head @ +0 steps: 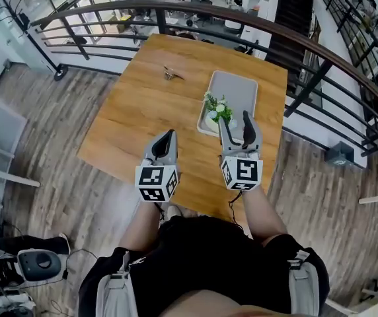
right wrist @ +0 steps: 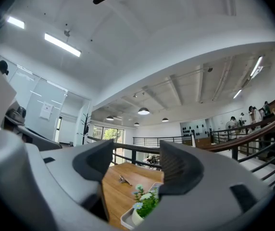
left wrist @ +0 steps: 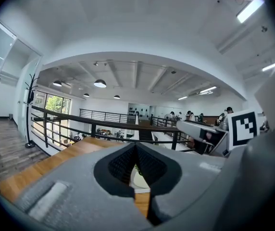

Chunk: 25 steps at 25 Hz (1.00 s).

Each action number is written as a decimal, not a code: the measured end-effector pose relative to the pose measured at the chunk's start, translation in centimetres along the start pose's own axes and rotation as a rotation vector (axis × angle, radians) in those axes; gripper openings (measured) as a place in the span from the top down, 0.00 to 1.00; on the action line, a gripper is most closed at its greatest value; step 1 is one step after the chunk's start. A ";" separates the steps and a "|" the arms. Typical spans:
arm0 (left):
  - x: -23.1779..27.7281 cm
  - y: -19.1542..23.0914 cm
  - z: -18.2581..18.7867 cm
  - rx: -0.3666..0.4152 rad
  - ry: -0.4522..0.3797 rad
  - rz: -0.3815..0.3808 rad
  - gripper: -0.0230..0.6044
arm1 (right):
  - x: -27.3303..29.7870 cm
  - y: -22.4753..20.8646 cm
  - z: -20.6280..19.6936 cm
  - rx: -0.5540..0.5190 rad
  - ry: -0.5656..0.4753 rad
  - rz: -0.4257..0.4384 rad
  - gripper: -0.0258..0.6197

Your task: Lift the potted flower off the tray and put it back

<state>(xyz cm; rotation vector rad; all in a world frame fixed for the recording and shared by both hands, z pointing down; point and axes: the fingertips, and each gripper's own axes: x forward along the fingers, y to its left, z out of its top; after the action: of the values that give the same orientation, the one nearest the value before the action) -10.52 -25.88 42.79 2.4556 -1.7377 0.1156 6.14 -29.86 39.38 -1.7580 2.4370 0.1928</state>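
Note:
The potted flower (head: 217, 109), white and blue blooms in a small white pot, stands at the near end of the pale grey tray (head: 237, 88) on the wooden table (head: 143, 111). My right gripper (head: 235, 125) is open just short of it, with nothing between its pads. In the right gripper view the flower (right wrist: 146, 202) sits low and ahead of the right gripper (right wrist: 136, 160), apart from both fingers, on the tray (right wrist: 126, 219). My left gripper (head: 170, 137) hovers over the table's near part, left of the tray. Its jaws meet at the tips in the left gripper view (left wrist: 135, 146), empty.
A small metal clip (head: 170, 73) lies on the table's far part and shows in the right gripper view too (right wrist: 123, 179). A dark curved railing (head: 195, 6) runs behind and to the right of the table. The right gripper's marker cube (left wrist: 243, 126) shows at the left gripper view's right.

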 end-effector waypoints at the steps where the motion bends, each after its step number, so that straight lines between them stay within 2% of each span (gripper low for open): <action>1: 0.3 0.2 -0.1 -0.001 0.006 -0.007 0.94 | 0.3 0.4 -0.3 0.002 0.008 0.009 0.47; 4: 1.5 1.0 0.1 -0.002 0.021 -0.026 0.94 | 1.8 0.7 -1.7 0.000 0.052 0.001 0.26; 8: 2.6 1.7 0.4 0.004 0.030 -0.039 0.94 | 3.0 -0.5 -4.7 0.019 0.130 -0.062 0.16; 11: 2.9 2.0 -0.1 0.004 0.044 -0.047 0.94 | 2.6 -0.9 -7.8 0.028 0.200 -0.107 0.14; 17: 3.4 2.0 -1.5 -0.004 0.078 -0.058 0.94 | 1.3 -0.6 -13.4 0.079 0.323 -0.140 0.14; 25: 3.0 4.7 -2.6 -0.013 0.111 -0.032 0.94 | 2.7 0.0 -21.4 0.152 0.464 -0.224 0.14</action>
<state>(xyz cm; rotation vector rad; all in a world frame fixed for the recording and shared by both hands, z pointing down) -13.88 -29.84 46.03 2.4166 -1.6482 0.2319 4.58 -36.23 59.95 -2.1756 2.4172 -0.4600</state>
